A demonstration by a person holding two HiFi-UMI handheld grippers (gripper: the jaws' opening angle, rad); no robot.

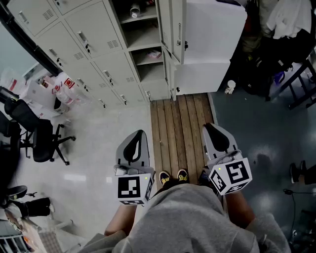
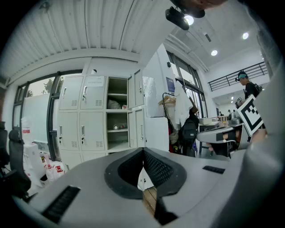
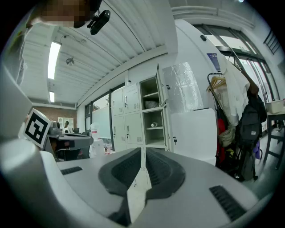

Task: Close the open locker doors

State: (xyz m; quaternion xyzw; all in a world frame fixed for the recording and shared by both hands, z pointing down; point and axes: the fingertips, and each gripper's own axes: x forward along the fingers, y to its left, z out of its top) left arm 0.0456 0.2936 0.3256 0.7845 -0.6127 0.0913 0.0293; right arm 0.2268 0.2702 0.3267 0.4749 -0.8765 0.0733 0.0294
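You hold the left gripper (image 1: pixel 138 136) and the right gripper (image 1: pixel 212 130) low and level, fingers pressed together on nothing, likely ready to push. The open locker doors (image 1: pixel 212 34) stand well ahead, past the wooden strip (image 1: pixel 180 128).

The lockers (image 1: pixel 89 44) run off the head view's top edge, and the object (image 1: pixel 134 10) on an open shelf (image 1: pixel 143 20) (pale, roundish) is too small to identify.

Black office chair (image 1: pixel 42 141) at left, wooden planks (image 1: pixel 180 133) centre, white cup (image 1: pixel 230 87) near their far right corner
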